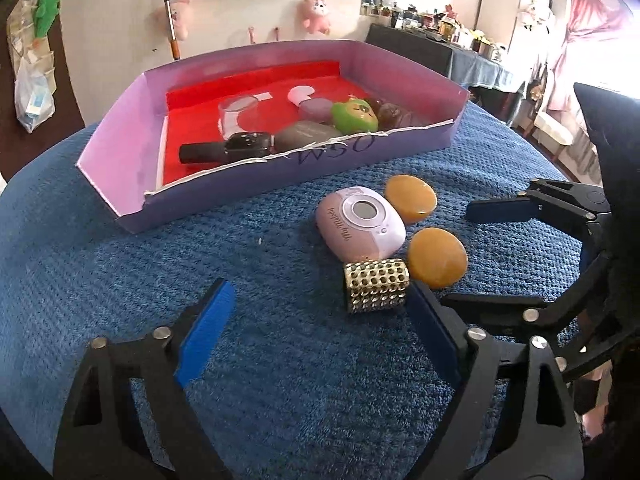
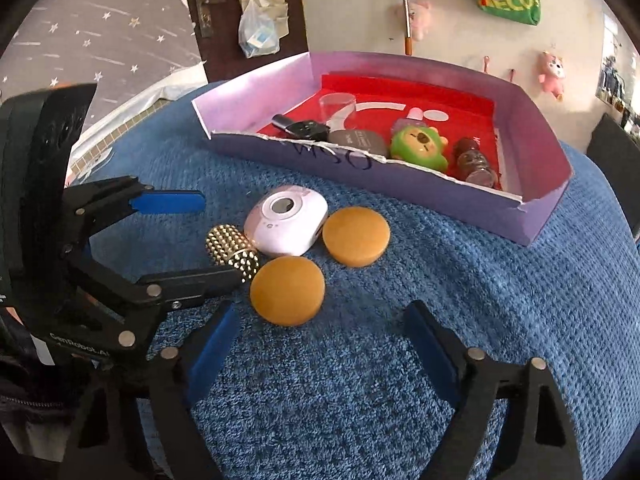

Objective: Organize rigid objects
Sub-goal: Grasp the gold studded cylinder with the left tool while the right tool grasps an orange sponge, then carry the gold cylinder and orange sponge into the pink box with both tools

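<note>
Blue-towelled surface (image 1: 280, 360), purple box (image 1: 248, 196) at back, pink device (image 1: 360, 224), two amber discs (image 1: 410, 198) (image 1: 438, 258), studded gold cylinder (image 1: 376, 286) clustered touching in front

Pink plush toys (image 1: 317, 15), blue tablecloth (image 1: 120, 280)

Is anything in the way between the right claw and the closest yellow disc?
Nothing visible is. The right claw is open, and only bare blue cloth lies between it and the near yellow disc. The left claw reaches in from the side beside the gold studded cylinder, close to the disc but not blocking it.
</note>
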Demonstrator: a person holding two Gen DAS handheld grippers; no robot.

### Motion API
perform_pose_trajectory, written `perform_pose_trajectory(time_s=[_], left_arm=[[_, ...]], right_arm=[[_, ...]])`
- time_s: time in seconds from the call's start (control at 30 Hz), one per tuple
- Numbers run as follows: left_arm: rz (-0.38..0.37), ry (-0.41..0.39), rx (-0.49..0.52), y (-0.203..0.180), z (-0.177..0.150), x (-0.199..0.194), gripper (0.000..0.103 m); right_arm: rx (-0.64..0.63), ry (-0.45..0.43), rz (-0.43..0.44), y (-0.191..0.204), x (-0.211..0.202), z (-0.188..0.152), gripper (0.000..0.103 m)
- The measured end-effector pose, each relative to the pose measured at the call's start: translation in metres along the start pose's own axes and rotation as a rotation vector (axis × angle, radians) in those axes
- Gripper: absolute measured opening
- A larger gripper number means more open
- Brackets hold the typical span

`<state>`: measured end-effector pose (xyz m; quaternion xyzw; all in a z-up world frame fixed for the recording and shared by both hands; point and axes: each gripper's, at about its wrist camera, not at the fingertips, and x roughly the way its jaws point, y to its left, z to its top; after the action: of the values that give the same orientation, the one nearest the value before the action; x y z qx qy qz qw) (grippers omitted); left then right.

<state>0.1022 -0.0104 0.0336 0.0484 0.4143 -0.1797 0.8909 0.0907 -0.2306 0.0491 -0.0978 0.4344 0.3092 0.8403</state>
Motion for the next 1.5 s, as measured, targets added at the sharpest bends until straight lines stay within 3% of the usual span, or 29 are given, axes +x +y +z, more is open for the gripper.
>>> perform_pose_trajectory(time_s=[0.3,0.47,0.5,0.53,0.9,1.5], left_arm=[[-0.061,0.011,0.014,-0.006,0.004,0.006,0.057],[-0.114,0.013,0.022,-0.01,0.003,0.004,0.036],[-0.114,0.013,0.02,-0.01,0.003,0.004,0.036],[-0.114,0.011,0.018,-0.01,0.003,0.004,0.036],[-0.113,-0.039,0.012,-0.007,0.007,-0.014,0.036],[-0.104,-0.064,0.005,-0.002,0.009,-0.024,0.036]], right_arm=[[-0.05,0.001,0.012,0.003,0.002,0.003,0.067],[-0.075,-0.007,0.029,0.008,0.003,0.005,0.052],[-0.077,-0.014,0.051,0.009,0.003,0.005,0.041],[-0.075,-0.017,0.051,0.01,0.003,0.004,0.04],[-0.048,-0.084,0.045,0.008,-0.018,0.009,0.04],[-0.04,-0.091,0.041,0.008,-0.022,0.011,0.04]])
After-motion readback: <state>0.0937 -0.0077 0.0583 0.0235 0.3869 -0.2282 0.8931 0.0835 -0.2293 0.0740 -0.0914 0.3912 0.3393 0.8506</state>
